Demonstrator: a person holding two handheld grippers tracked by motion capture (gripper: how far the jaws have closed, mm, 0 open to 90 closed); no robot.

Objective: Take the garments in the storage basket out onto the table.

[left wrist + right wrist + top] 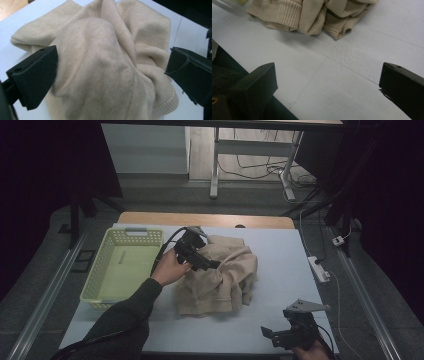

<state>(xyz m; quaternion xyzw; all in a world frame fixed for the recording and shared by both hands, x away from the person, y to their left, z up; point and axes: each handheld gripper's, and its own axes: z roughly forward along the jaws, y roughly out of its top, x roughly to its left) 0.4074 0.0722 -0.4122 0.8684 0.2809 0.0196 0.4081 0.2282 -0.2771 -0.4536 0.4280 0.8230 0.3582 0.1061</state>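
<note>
Sweater (217,277) heaped beside basket (122,267): left tongs (212,265) gape over it; grab a thick fold. Right tongs (267,332) open, idle.

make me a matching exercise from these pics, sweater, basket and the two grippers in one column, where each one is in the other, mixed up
Column one:
1. crumpled beige knitted sweater
2. pale yellow-green perforated plastic basket
3. left gripper
4. right gripper

Column two:
A. at the table's left side
B. open, over the near right table edge
C. heaped mid-table
D. open, jaws either side of a raised fold

Pairs: 1-C, 2-A, 3-D, 4-B
</note>
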